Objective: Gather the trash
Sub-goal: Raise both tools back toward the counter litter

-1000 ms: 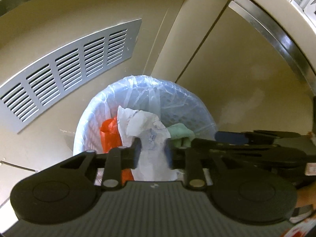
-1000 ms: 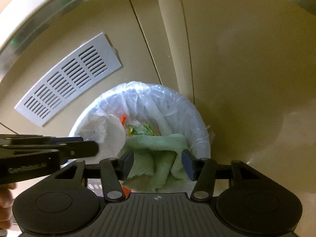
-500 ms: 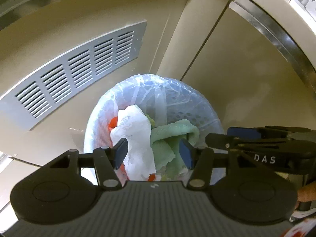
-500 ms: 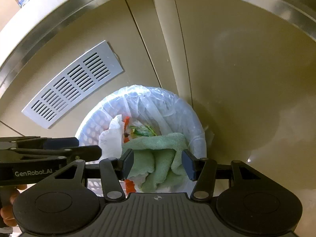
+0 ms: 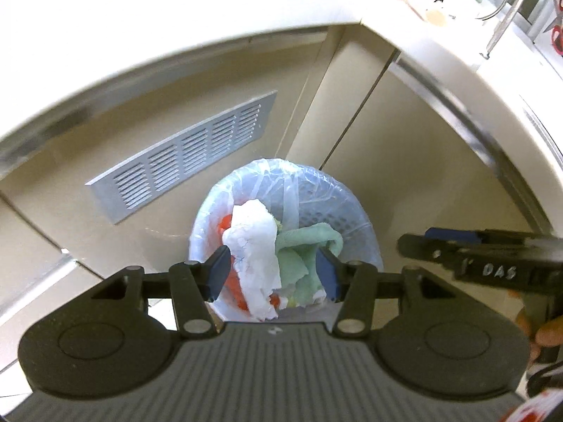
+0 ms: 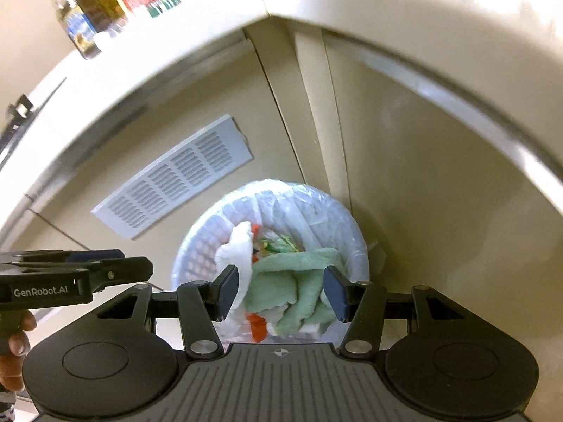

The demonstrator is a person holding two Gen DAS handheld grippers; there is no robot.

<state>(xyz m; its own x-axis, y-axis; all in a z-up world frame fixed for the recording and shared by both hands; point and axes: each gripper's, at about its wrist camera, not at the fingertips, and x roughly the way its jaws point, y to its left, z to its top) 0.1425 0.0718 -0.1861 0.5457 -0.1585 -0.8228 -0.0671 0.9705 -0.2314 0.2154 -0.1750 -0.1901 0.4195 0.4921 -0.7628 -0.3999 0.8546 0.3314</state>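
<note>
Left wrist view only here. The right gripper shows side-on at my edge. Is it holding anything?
Observer: No. In the right wrist view the right gripper has its fingers apart with nothing between them. The light green terry cloth lies below, in the white perforated plastic bin lined with a clear bag.
Operator: Anything in the bin I'm missing?
Observer: What looks like a crumpled green and yellow wrapper sits behind the cloth, beside the crumpled white paper.
Operator: Counter above?
Observer: The left stretch of the cream counter carries a row of glass bottles and jars.
</note>
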